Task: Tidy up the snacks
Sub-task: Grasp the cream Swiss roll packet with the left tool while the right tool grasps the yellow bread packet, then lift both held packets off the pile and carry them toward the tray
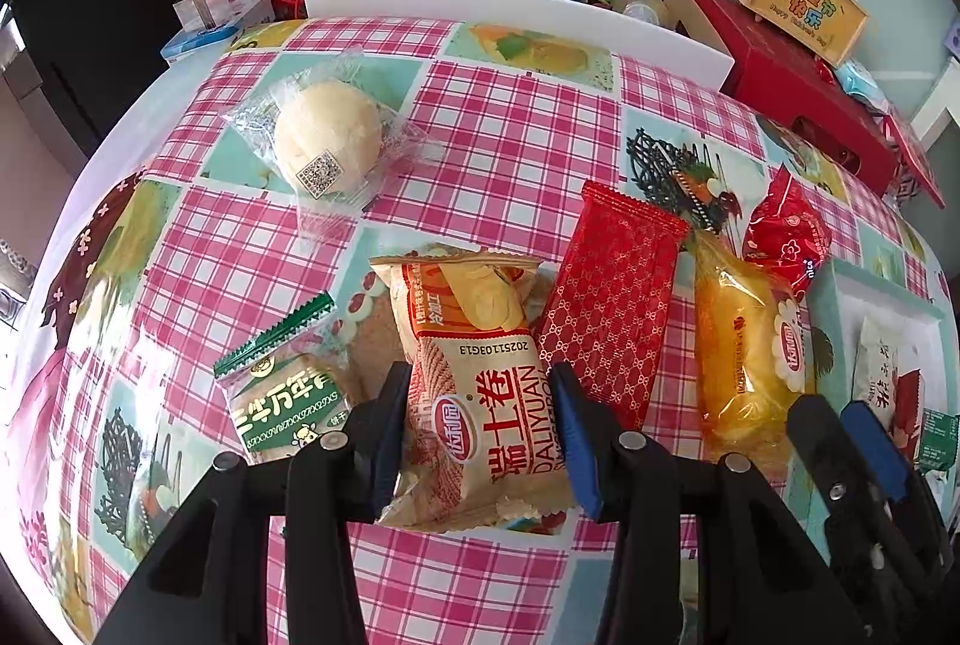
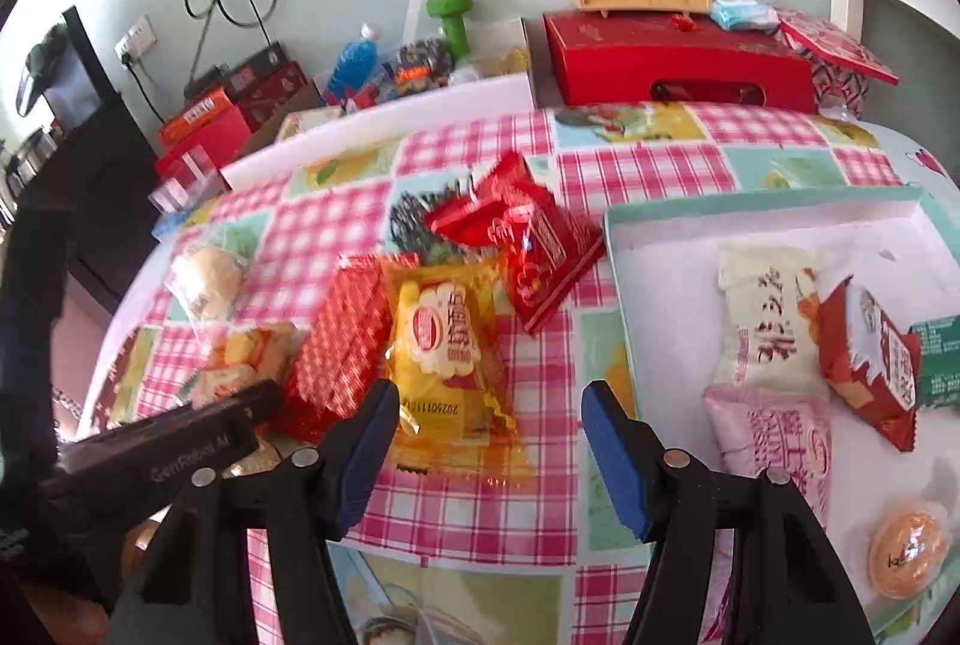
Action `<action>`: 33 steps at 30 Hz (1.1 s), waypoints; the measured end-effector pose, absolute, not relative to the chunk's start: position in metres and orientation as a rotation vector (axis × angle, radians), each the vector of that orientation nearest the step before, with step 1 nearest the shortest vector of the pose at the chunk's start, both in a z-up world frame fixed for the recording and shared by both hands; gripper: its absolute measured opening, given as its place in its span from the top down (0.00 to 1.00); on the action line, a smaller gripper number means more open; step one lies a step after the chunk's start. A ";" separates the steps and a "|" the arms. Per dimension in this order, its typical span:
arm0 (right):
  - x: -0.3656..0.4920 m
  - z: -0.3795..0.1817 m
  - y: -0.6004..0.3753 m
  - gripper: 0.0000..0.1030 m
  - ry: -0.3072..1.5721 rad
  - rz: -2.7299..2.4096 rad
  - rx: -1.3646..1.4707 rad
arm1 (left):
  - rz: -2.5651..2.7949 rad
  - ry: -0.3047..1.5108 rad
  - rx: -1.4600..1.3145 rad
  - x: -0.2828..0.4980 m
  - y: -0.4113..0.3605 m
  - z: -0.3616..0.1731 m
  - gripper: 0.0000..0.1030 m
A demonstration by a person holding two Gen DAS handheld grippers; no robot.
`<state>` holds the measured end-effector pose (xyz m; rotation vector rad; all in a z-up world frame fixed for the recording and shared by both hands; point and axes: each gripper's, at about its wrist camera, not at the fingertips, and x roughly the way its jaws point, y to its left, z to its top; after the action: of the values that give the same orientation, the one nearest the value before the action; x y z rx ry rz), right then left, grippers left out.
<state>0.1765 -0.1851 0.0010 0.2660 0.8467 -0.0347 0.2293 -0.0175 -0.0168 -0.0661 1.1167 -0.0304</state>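
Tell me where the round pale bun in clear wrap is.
The round pale bun in clear wrap lies alone on the checked tablecloth, upper left in the left wrist view, beyond the green-edged biscuit pack.

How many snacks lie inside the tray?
5: white packet, red packet beside it, green packet at the edge, pink packet below, orange round snack nearest. Others may be hidden.

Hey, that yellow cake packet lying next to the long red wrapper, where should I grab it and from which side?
Take the yellow cake packet across its puffy middle, coming from above. It lies flat with its long axis running away from the right tool, so the jaws would span its narrow width. The long red wrapper lies tight against its left edge, so that finger has little room; the crimped ends are thin and slippery.
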 end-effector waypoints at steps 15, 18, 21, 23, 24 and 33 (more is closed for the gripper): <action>0.195 -0.024 -0.185 0.36 0.882 -0.004 0.351 | -0.030 1.127 -0.076 0.233 -0.018 -0.020 0.54; 0.196 -0.026 -0.180 0.38 0.877 0.012 0.324 | -0.029 1.128 -0.075 0.233 -0.019 -0.021 0.54; 0.195 -0.027 -0.178 0.40 0.870 0.021 0.308 | -0.029 1.129 -0.071 0.234 -0.019 -0.021 0.54; 0.194 -0.028 -0.180 0.43 0.864 0.019 0.318 | -0.030 1.129 -0.067 0.234 -0.020 -0.021 0.54; 0.194 -0.027 -0.182 0.47 0.861 0.018 0.322 | -0.029 1.128 -0.066 0.234 -0.020 -0.021 0.54; 0.189 -0.022 -0.189 0.59 0.842 0.016 0.343 | -0.030 1.115 -0.066 0.232 -0.020 -0.017 0.54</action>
<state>0.1886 -0.1890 -0.0217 0.3428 0.8420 0.0161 0.2318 -0.0202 -0.0167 -0.0664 1.1145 -0.0295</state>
